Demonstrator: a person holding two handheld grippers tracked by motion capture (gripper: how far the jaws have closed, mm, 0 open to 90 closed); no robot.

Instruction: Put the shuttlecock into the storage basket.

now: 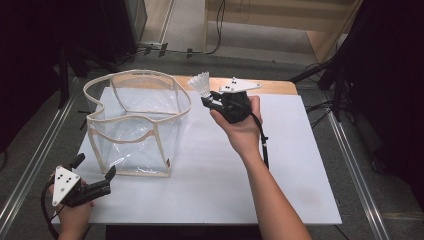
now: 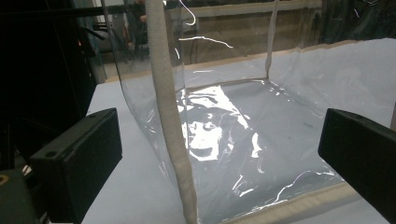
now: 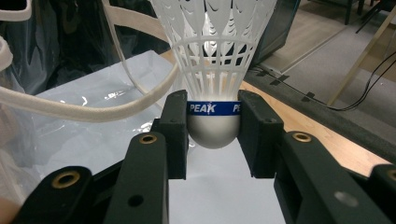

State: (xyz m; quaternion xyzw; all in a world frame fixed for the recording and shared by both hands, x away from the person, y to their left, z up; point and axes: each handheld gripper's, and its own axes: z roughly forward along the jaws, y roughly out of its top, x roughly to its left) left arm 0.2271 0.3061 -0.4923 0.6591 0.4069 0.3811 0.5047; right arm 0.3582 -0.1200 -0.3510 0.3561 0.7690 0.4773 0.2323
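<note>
A white plastic shuttlecock (image 1: 201,83) with a blue band sits upright in my right gripper (image 1: 209,100), which is shut on its rounded cork (image 3: 213,130). It hangs above the table just right of the rim of a clear plastic bag (image 1: 136,120) trimmed in cream webbing. The bag stands open on the white table top (image 1: 220,180). My left gripper (image 1: 95,172) rests open at the front left, its jaws wide apart near the bag's front left corner seam (image 2: 170,130), touching nothing.
A wooden board edge (image 1: 272,86) shows beyond the white sheet at the back. Dark stands and cables (image 1: 330,70) crowd the floor on the right. A metal rail (image 1: 30,170) runs along the left side of the table.
</note>
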